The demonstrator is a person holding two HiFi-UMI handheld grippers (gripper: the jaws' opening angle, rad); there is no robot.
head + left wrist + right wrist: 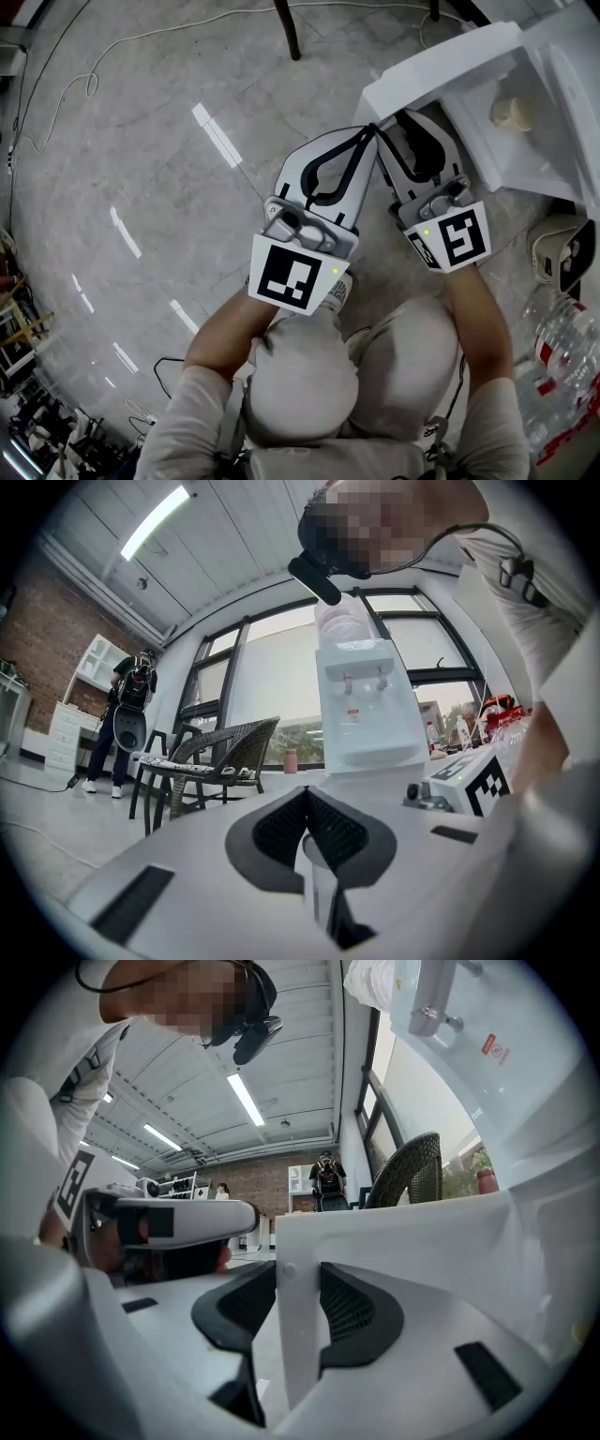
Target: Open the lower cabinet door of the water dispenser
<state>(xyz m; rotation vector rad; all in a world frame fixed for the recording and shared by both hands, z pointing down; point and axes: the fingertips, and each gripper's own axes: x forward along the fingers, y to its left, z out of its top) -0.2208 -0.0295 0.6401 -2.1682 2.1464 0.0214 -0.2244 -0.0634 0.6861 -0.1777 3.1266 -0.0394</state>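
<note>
Door (441, 70), upper right of frame: its edge was pinched between the right gripper's (403, 120) fingers. Left gripper (366, 136), centre: fingers were pressed together, empty.

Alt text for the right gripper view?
The right claw grips the edge of the white cabinet door, which stands upright between its jaws. The left claw hovers at left; a wicker chair stands behind.

The grey glossy stone-tile floor (141, 169) carries a white plastic water dispenser (562, 84) just ahead of the right gripper (398, 120) fingers (441, 150), and clear plastic water bottles (562, 342) behind them, to the right. Far to the left of the left gripper (368, 133) fingers (298, 173) a thin white cable (92, 82) lies on it.
</note>
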